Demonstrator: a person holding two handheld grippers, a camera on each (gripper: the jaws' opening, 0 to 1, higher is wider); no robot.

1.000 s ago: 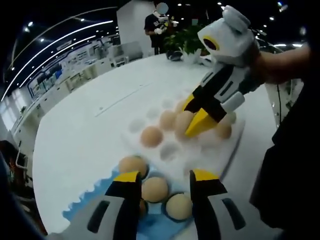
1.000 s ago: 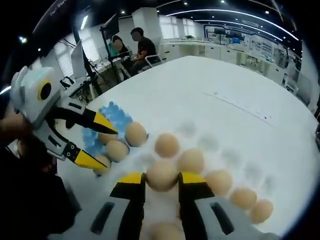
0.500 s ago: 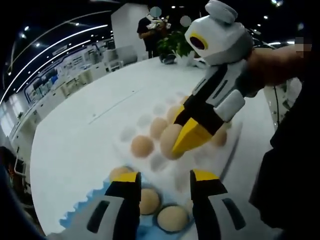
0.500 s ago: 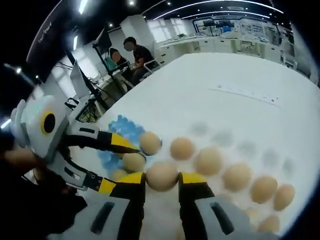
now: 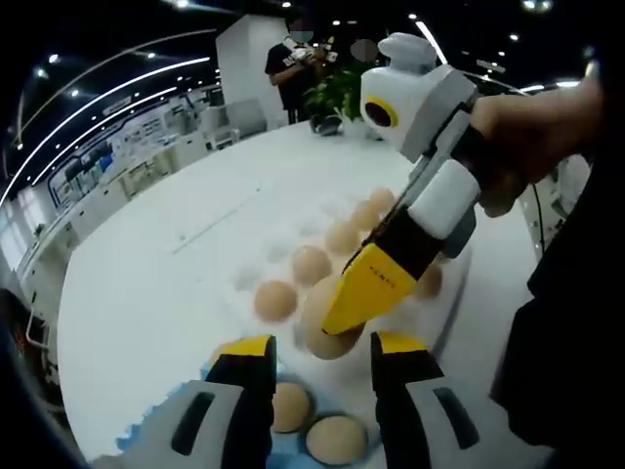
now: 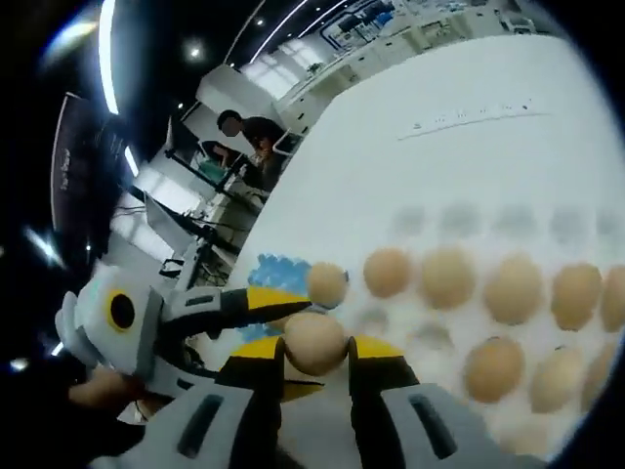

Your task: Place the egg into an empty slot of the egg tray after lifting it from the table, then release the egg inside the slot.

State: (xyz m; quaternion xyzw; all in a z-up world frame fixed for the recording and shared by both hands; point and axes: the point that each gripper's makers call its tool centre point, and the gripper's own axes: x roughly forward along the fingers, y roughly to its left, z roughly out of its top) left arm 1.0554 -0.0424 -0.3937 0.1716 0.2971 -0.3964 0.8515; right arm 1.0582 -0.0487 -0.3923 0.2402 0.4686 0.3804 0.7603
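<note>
Right gripper view: the right gripper point(image 6: 315, 354) pinches a brown egg point(image 6: 314, 341) between its yellow-tipped jaws, held above the white egg tray point(image 6: 430, 337) ahead. In the left gripper view, the left gripper point(image 5: 319, 350) is spread with nothing between its jaws, loose eggs point(image 5: 337, 438) on blue padding point(image 5: 146, 422) just beyond its tips.

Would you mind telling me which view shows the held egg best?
The right gripper view: the tan egg sits unobstructed between the right gripper jaws. In the left gripper view, that egg is partly hidden behind a yellow jaw tip above the white egg tray.
</note>
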